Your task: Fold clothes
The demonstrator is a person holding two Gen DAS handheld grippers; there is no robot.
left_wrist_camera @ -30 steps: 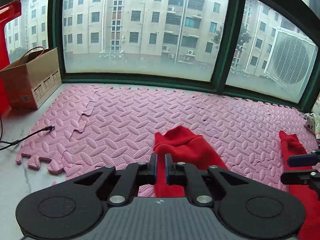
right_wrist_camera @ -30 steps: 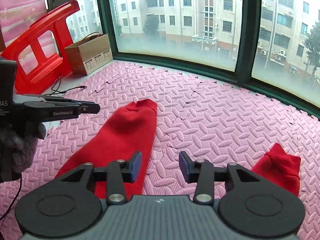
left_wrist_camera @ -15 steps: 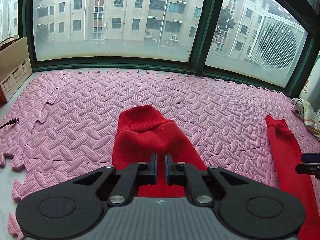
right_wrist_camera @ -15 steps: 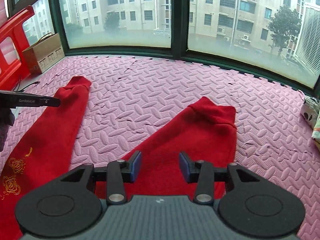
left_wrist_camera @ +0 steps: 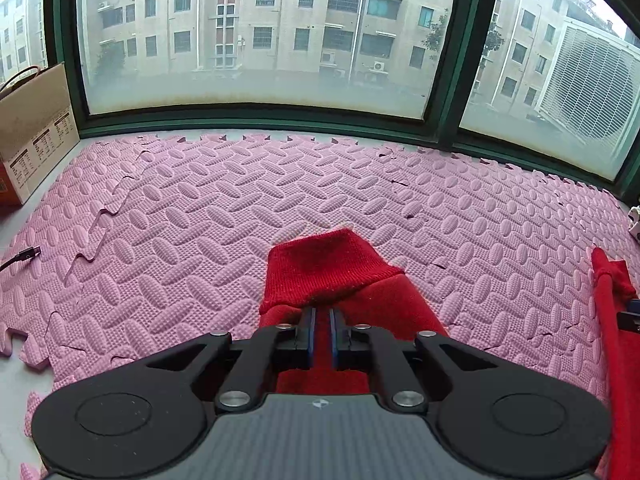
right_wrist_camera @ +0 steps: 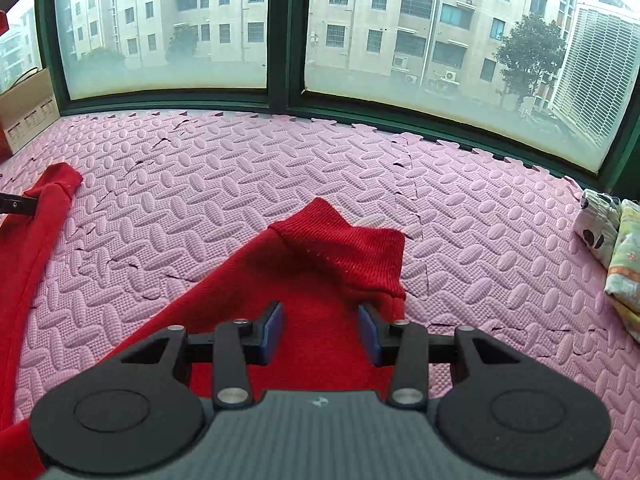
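Observation:
A red garment lies on the pink foam mat (left_wrist_camera: 248,200) with two long parts spread apart, each ending in a ribbed cuff. My left gripper (left_wrist_camera: 320,316) is shut on the left part just behind its cuff (left_wrist_camera: 320,268), and the cloth puckers at the fingertips. The other part (left_wrist_camera: 608,320) runs down the right edge of the left wrist view. In the right wrist view my right gripper (right_wrist_camera: 320,320) hangs open just above the right part (right_wrist_camera: 248,296), with its cuff (right_wrist_camera: 344,248) straight ahead. The left part (right_wrist_camera: 36,216) lies far left there.
A cardboard box (left_wrist_camera: 32,132) stands at the back left by the green window frame (left_wrist_camera: 256,120). A black cable (left_wrist_camera: 20,258) lies on the bare floor past the mat's jagged left edge. Folded patterned cloths (right_wrist_camera: 616,248) sit at the right edge of the mat.
My right gripper has swung from the left part over to the right part and come lower, still open. My left gripper has moved along the mat and sunk, keeping its grip on the cloth.

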